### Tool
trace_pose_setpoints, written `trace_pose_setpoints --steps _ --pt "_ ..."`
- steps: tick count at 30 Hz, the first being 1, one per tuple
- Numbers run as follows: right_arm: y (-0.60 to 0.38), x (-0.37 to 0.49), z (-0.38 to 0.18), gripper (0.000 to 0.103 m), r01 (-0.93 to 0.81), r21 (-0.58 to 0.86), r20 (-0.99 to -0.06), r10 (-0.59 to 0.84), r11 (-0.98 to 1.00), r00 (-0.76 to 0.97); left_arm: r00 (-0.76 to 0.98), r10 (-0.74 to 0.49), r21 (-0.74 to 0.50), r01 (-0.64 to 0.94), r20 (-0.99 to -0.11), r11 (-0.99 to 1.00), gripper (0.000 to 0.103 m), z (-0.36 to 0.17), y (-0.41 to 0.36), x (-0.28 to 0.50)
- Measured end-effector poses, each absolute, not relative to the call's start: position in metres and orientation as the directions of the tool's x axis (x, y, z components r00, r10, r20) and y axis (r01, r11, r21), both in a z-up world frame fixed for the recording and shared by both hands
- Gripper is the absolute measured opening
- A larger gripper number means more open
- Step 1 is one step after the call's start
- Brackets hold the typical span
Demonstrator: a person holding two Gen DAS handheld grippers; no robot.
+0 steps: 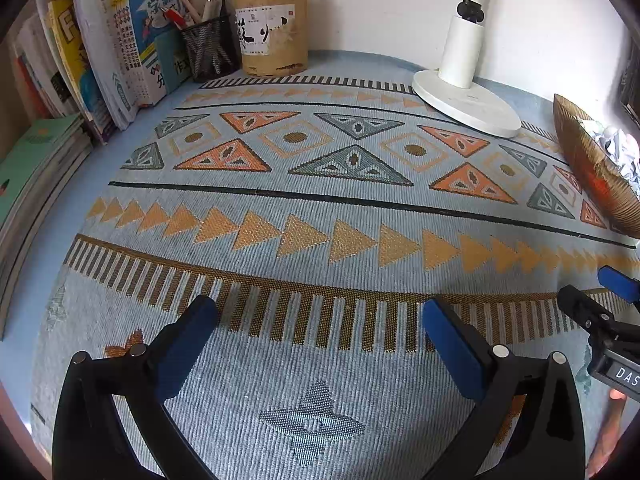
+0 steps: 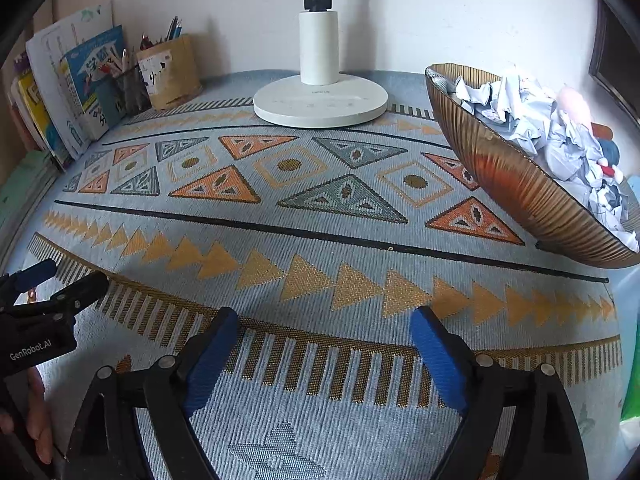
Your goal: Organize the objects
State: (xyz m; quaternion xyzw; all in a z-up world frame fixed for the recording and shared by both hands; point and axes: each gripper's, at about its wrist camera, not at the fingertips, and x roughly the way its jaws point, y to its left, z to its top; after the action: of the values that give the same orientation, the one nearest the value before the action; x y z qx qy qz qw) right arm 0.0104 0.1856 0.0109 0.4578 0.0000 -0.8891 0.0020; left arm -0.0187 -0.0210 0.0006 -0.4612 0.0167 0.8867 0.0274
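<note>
Both grippers hover low over a patterned woven cloth (image 1: 320,208) that covers the table. The left gripper (image 1: 320,320) has its blue-padded fingers (image 1: 452,348) spread wide apart, with nothing between them. The right gripper (image 2: 324,332) is in the same condition — fingers (image 2: 438,356) apart, nothing held. Each gripper is visible at the edge of the other's view, so the two sit side by side, near but not touching.

Object locations:

- Ribbed bronze bowl (image 2: 516,184) — at the right side of the cloth, filled with crumpled paper (image 2: 520,112) and a few small coloured items that cannot be identified.
- White lamp base (image 2: 320,100) — at the back centre against the wall, just left of the bowl.
- Tan cylindrical pen holder (image 1: 274,34) — at the back left, holding pens.
- Black mesh pen cup (image 1: 210,50) — touching or just beside the tan holder, on its left.
- Books (image 1: 104,48) — standing upright at the far left, beside the mesh cup.
- Green booklets (image 1: 40,152) — stacked flat in front of the upright books.
</note>
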Motion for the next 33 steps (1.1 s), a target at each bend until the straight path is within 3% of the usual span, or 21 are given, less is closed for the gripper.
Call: trace_pose_setpoints --steps 24,33 --pt "0.1821 0.0081 0.0063 0.103 0.001 -0.006 -0.825 0.005 -1.0 -0.565 -0.58 0.038 0.004 -0.071 -0.814 -0.997 0.103 0.0034 -0.0222 -0.0157" --pt "0.1857 0.0081 0.0057 0.103 -0.014 -0.005 -0.825 0.012 -1.0 -0.565 -0.579 0.038 0.004 -0.071 -0.814 -0.997 0.103 0.0053 -0.0224 -0.0166"
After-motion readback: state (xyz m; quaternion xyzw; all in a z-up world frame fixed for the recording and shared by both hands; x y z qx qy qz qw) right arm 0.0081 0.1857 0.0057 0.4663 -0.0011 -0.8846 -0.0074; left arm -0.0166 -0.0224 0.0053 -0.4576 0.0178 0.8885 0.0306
